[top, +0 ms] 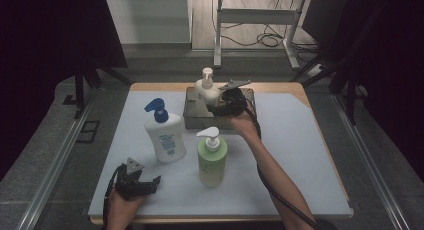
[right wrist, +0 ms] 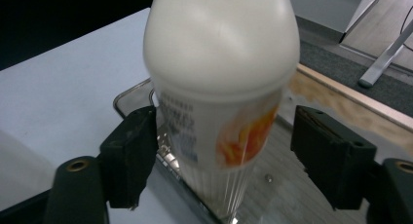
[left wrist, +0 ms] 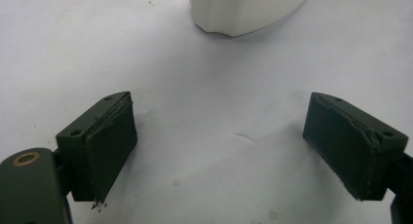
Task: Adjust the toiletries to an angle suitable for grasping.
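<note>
A white pump bottle [top: 206, 87] with an orange label stands in a metal tray [top: 192, 121] at the back middle of the table. My right gripper [top: 220, 106] reaches it from the right. In the right gripper view the bottle [right wrist: 219, 53] stands between the jaws of that gripper [right wrist: 224, 131]. The left pad sits at its side, a gap shows at the right pad, and the picture is blurred, so I read it as open. My left gripper [top: 150, 182] rests near the front left edge, jaws wide and nothing between them [left wrist: 219, 121].
A white bottle with a blue pump [top: 165, 135] stands left of centre; its base [left wrist: 243, 9] shows ahead of the left jaws. A green bottle with a white pump [top: 212, 157] stands in the middle. A pale mat [top: 300, 155] covers the wooden table.
</note>
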The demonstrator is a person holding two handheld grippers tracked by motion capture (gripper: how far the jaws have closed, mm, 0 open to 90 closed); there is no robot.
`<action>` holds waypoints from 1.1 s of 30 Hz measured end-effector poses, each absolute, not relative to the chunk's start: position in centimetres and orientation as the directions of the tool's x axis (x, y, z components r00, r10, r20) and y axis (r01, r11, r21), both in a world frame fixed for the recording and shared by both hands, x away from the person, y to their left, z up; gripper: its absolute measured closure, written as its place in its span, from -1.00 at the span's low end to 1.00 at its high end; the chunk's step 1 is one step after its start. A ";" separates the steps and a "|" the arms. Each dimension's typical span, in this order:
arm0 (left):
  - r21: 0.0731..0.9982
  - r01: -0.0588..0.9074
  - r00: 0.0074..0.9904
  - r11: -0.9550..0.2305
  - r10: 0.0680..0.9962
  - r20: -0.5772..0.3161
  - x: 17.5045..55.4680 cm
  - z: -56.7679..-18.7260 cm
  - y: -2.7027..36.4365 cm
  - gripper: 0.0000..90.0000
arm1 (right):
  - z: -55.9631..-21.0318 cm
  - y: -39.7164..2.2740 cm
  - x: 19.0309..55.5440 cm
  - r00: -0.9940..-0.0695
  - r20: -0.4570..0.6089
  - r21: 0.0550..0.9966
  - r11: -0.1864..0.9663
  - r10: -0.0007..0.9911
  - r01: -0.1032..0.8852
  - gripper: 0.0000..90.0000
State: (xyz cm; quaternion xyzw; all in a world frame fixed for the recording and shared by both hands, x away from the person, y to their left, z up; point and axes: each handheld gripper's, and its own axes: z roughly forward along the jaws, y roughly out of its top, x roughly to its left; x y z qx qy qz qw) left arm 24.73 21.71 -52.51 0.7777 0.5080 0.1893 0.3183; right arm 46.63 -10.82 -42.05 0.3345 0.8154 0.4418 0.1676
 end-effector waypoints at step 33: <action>0.686 0.670 0.412 -0.282 0.911 -0.028 24.7 -52.5 21.7 -0.73 | -44.8 -12.9 47.8 -0.666 0.050 0.757 0.407 0.745 0.512 0.99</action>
